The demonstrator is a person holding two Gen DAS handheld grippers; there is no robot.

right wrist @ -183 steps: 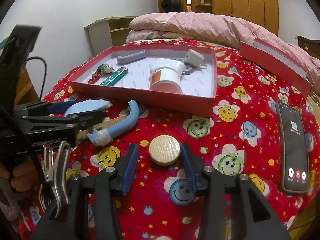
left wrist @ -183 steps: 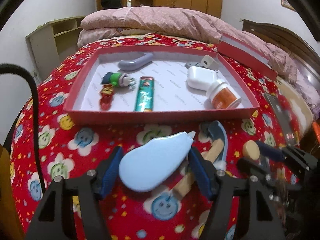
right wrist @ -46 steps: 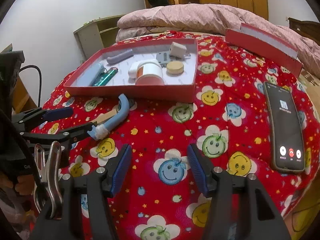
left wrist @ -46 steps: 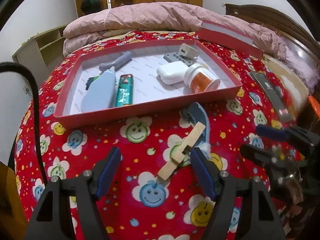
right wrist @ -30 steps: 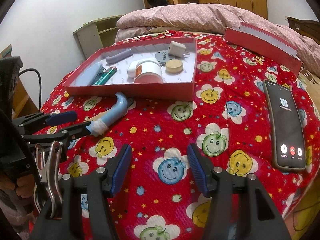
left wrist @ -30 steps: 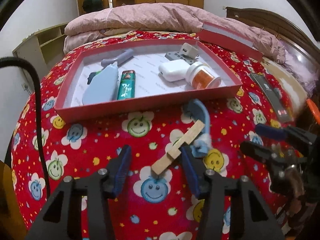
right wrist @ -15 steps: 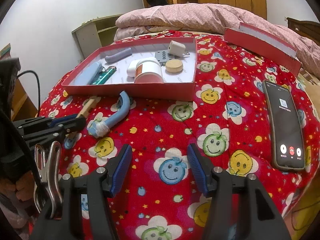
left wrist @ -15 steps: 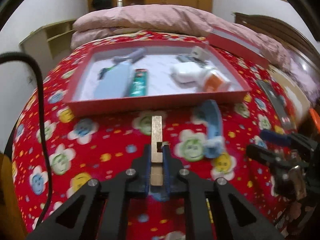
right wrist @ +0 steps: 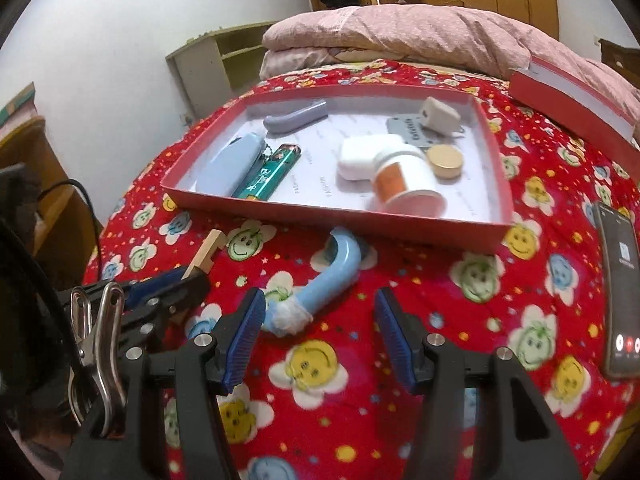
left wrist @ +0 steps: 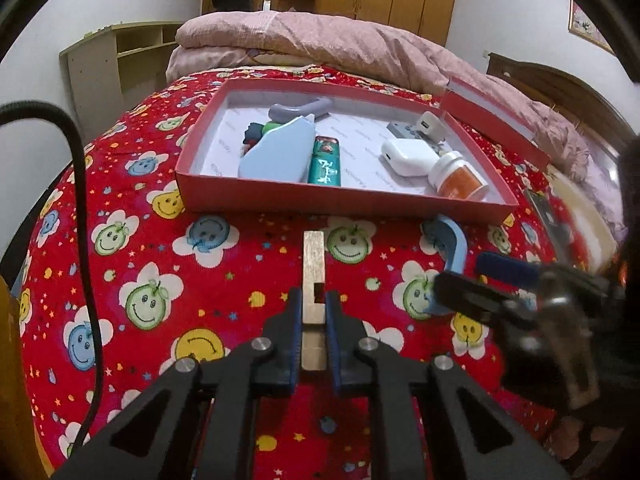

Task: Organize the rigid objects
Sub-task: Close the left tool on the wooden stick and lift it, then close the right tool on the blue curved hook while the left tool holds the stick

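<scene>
My left gripper (left wrist: 313, 312) is shut on a notched wooden stick (left wrist: 313, 268) and holds it above the red smiley bedspread, in front of the red tray (left wrist: 344, 202). The stick (right wrist: 206, 254) and the left gripper (right wrist: 176, 284) also show in the right wrist view. My right gripper (right wrist: 320, 328) is open, its jaws on either side of the near end of a curved blue handle (right wrist: 332, 276) with a white wrapped tip. That handle (left wrist: 450, 248) lies in front of the tray's near wall (right wrist: 332, 218).
The tray holds a light blue case (left wrist: 280, 156), a green tube (left wrist: 325, 164), a white box (left wrist: 408, 151), an orange-labelled bottle (right wrist: 404, 180), a wooden disc (right wrist: 444, 160) and a grey handle (right wrist: 294, 116). A phone (right wrist: 620, 292) lies at the right. The red lid (right wrist: 572, 92) is behind.
My left gripper has lifted the wooden stick and moved closer to the tray. My right gripper has moved forward and left until its open jaws flank the blue handle's wrapped end.
</scene>
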